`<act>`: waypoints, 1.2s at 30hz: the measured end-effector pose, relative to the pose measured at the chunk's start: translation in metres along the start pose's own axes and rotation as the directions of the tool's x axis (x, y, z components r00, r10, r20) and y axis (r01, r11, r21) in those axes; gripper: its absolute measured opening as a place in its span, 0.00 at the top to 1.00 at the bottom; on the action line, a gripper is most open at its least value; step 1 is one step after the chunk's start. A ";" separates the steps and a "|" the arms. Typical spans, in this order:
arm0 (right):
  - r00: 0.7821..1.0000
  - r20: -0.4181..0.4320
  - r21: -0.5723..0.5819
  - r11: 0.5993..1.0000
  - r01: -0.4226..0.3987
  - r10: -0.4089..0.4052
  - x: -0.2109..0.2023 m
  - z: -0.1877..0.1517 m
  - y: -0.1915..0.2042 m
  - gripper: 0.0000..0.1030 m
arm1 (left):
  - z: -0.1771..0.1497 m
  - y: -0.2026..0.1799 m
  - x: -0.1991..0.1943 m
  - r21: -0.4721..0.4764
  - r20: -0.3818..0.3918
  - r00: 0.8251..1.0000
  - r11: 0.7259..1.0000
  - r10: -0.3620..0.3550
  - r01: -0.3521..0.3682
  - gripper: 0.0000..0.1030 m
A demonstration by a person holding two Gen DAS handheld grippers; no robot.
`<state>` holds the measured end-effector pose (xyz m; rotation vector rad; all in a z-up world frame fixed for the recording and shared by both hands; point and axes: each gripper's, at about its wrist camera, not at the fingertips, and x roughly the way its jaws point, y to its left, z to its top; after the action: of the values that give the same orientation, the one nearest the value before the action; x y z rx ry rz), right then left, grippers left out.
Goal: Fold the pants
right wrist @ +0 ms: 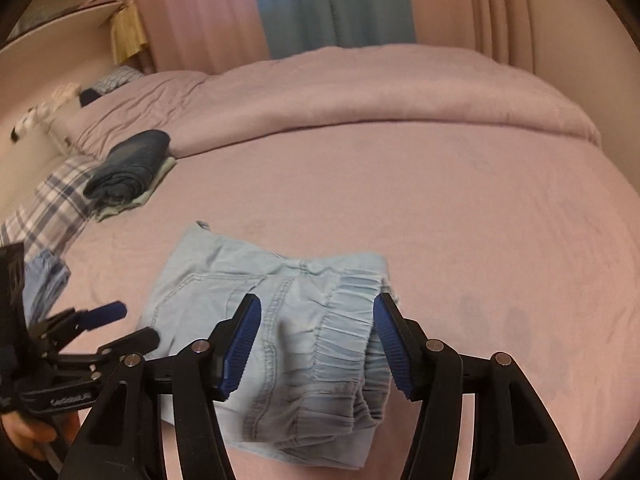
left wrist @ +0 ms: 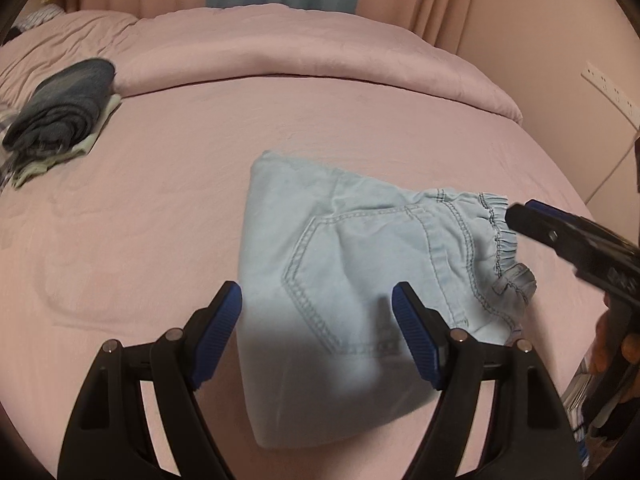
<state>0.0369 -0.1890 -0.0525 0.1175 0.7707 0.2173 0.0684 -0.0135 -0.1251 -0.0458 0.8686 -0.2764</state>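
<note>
The light blue pants (left wrist: 344, 264) lie folded into a compact bundle on the pink bed, back pocket up and elastic waistband to the right. My left gripper (left wrist: 318, 336) is open just above the bundle's near left part, holding nothing. In the right wrist view the pants (right wrist: 256, 312) lie with the gathered waistband nearest me. My right gripper (right wrist: 318, 344) is open, its pads either side of the waistband and not closed on it. The right gripper shows in the left wrist view (left wrist: 516, 216) at the waistband edge, and the left gripper in the right wrist view (right wrist: 120, 324).
A dark folded garment (left wrist: 64, 108) on a pale one sits at the far left of the bed, also in the right wrist view (right wrist: 128, 164). A rolled pink duvet (left wrist: 304, 52) runs along the back. A plaid cloth (right wrist: 52, 200) lies at the left edge.
</note>
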 end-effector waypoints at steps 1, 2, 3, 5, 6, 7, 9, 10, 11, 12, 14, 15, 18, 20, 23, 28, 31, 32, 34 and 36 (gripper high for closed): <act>0.999 -0.009 -0.020 0.999 -0.041 0.041 -0.001 -0.001 0.004 0.42 | 0.003 -0.001 0.002 0.010 0.003 1.000 1.000 0.004 -0.004 0.25; 0.996 -0.025 -0.034 0.996 -0.081 0.080 -0.001 -0.003 0.008 0.43 | 0.007 0.000 0.004 0.018 0.008 1.000 1.000 0.006 -0.006 0.25; 0.993 -0.044 -0.051 0.993 -0.109 0.107 0.001 -0.007 0.013 0.44 | 0.011 0.000 0.007 0.023 0.013 1.000 1.000 0.004 -0.005 0.26; 0.989 -0.074 -0.104 0.986 -0.134 0.127 0.005 -0.016 0.022 0.55 | 0.020 0.001 0.015 0.030 0.020 1.000 1.000 0.005 -0.005 0.31; 0.989 -0.089 -0.132 0.983 -0.130 0.119 0.008 -0.022 0.026 0.61 | 0.023 0.001 0.020 0.034 0.022 1.000 0.999 0.008 -0.009 0.34; 0.989 -0.112 -0.163 0.979 -0.119 0.101 0.013 -0.029 0.029 0.62 | 0.026 0.001 0.025 0.038 0.021 1.000 0.999 0.012 -0.013 0.46; 0.984 -0.158 -0.185 0.977 -0.110 0.081 0.022 -0.039 0.028 0.71 | 0.033 0.001 0.038 0.040 0.002 1.000 0.999 0.008 -0.008 0.58; 0.982 -0.172 -0.192 0.976 -0.105 0.072 0.025 -0.043 0.027 0.73 | 0.036 0.001 0.045 0.043 -0.009 1.000 0.999 0.007 -0.006 0.60; 0.980 -0.191 -0.203 0.974 -0.103 0.063 0.030 -0.048 0.025 0.75 | 0.040 0.002 0.054 0.039 -0.020 1.000 0.999 0.006 -0.006 0.60; 0.977 -0.203 -0.211 0.971 -0.108 0.064 0.032 -0.053 0.023 0.76 | 0.044 0.005 0.062 0.026 -0.038 0.999 1.000 0.005 -0.004 0.60; 0.974 -0.217 -0.231 0.966 -0.116 0.065 0.037 -0.059 0.023 0.76 | 0.050 0.012 0.081 -0.007 -0.094 0.996 1.000 -0.008 0.008 0.64; 0.974 -0.215 -0.235 0.965 -0.117 0.066 0.037 -0.061 0.023 0.76 | 0.051 0.015 0.092 -0.020 -0.138 0.990 1.000 -0.016 0.013 0.64; 0.974 -0.213 -0.223 0.966 -0.130 0.082 0.039 -0.063 0.017 0.77 | 0.054 0.016 0.101 -0.007 -0.145 0.989 1.000 -0.028 0.027 0.64; 0.971 -0.215 -0.202 0.968 -0.148 0.104 0.038 -0.062 0.011 0.77 | 0.058 0.025 0.102 -0.051 -0.152 0.985 0.996 -0.081 0.074 0.64; 0.965 -0.223 -0.159 0.971 -0.176 0.139 0.036 -0.062 0.004 0.77 | 0.063 0.058 0.092 -0.232 -0.108 0.969 0.953 -0.222 0.192 0.69; 0.957 -0.170 -0.084 0.965 -0.250 0.234 0.014 -0.049 -0.001 0.77 | 0.050 0.082 0.050 -0.240 -0.039 0.990 0.963 -0.137 0.124 0.66; 0.950 -0.151 -0.086 0.954 -0.288 0.273 0.016 -0.039 0.006 0.77 | 0.032 0.078 0.036 -0.218 -0.041 0.989 0.967 -0.145 0.133 0.66; 0.950 -0.159 -0.092 0.954 -0.286 0.270 0.020 -0.038 0.011 0.77 | 0.022 0.074 0.032 -0.200 -0.051 0.989 0.972 -0.138 0.125 0.68; 0.947 -0.206 -0.108 0.956 -0.272 0.246 0.035 -0.040 0.022 0.77 | 0.006 0.063 0.034 -0.132 -0.082 0.994 0.989 -0.072 0.061 0.68; 0.935 -0.284 -0.106 0.962 -0.251 0.213 0.054 -0.050 0.028 0.77 | -0.011 0.057 0.044 -0.075 -0.121 0.992 0.997 -0.031 0.022 0.69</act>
<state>0.0358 -0.1481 -0.1195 0.0452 1.0111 0.5211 0.0994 0.0310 -0.1738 -0.1104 0.9999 -0.2739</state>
